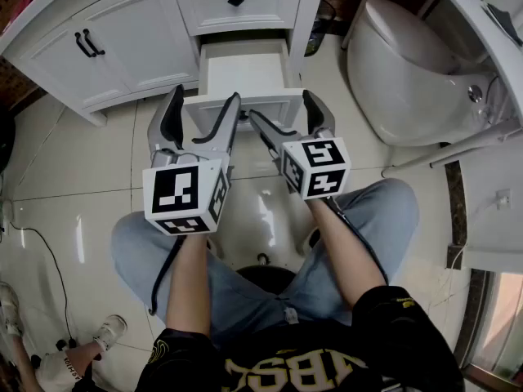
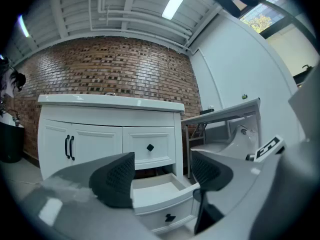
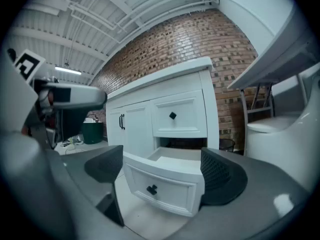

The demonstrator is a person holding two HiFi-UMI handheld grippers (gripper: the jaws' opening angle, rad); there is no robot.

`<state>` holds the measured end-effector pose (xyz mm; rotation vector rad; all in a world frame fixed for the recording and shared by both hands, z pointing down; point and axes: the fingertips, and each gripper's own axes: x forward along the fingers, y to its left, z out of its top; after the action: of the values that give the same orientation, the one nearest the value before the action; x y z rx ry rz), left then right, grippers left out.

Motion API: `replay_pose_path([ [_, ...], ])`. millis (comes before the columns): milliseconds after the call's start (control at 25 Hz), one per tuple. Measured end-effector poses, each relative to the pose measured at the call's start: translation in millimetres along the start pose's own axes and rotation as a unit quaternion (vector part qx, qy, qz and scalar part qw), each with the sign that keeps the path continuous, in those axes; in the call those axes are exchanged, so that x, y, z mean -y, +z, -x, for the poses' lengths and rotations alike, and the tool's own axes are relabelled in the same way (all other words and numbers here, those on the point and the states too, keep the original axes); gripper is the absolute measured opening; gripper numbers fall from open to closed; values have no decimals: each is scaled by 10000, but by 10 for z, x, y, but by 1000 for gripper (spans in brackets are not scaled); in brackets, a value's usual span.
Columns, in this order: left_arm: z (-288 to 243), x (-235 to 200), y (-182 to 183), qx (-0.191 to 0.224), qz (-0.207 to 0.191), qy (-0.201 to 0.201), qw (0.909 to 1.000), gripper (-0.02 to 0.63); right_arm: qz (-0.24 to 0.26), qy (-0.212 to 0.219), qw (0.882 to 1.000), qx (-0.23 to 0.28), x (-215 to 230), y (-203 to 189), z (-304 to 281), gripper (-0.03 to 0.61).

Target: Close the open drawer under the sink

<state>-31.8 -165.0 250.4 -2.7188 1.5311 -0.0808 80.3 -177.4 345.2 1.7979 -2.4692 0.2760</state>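
The white vanity's lower drawer (image 1: 243,70) stands pulled out, empty inside, its front panel (image 1: 245,104) facing me. In the right gripper view that front (image 3: 165,186) carries a small black knob (image 3: 151,189). My left gripper (image 1: 203,109) is open, its fingers just before the drawer front's left part; the drawer (image 2: 160,194) shows low between its jaws. My right gripper (image 1: 282,109) is open wide at the front's right part, with the panel framed between its jaws in the right gripper view. I cannot tell if either gripper touches the drawer.
Above the open drawer is a closed drawer (image 1: 235,0) with a black knob; left of it are cabinet doors (image 1: 86,43) with black handles. A white toilet (image 1: 409,64) stands close on the right. My knees are below. A cable (image 1: 49,264) and another person's shoe (image 1: 106,329) lie at lower left.
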Motion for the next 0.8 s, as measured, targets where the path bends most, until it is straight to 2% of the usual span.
replay_pose_path([
  [120,-49,-158,75,48,-157,59,9998,360,-354,122,9986,-364,-62,-286,-240,492],
  [240,-155,-328,-5,-46,-201,137,9997,359,-946,285,9925,-718,-156,-569,-469,488],
  [320,-239,-425,-97,-153,-149,156,9997,359,-1547,407,9826,-939,-244,-770,-621,483],
  [400,-309,-509,-178,-247,-121,173,9995,359,-2386,496,9636,-1103,-318,-974,-769,482],
  [440,-338,-549,-217,-297,-137,183,9993,359,-2920,504,9482,-1147,-334,-1074,-840,482],
  [480,-364,-591,-254,-346,-164,195,9991,359,-3521,482,9274,-1172,-331,-1176,-908,478],
  [520,-388,-638,-288,-390,-188,208,9988,359,-4168,460,9002,-1173,-316,-1277,-974,467],
  [600,-421,-757,-339,-453,-204,252,9984,359,-5430,608,8314,-1011,-317,-1421,-1101,411],
  [640,-427,-830,-360,-476,-202,288,9982,359,-5915,764,7985,-814,-341,-1439,-1164,402],
  [680,-428,-910,-380,-501,-202,332,9980,359,-6240,890,7742,-566,-361,-1424,-1225,389],
  [720,-427,-993,-404,-531,-206,383,9976,359,-6403,954,7615,-321,-363,-1389,-1284,369],
  [760,-426,-1077,-430,-565,-207,438,9972,359,-6439,964,7589,-129,-343,-1352,-1342,335],
  [800,-427,-1159,-456,-596,-200,493,9968,359,-6406,939,7621,-8,-304,-1327,-1401,314],
])
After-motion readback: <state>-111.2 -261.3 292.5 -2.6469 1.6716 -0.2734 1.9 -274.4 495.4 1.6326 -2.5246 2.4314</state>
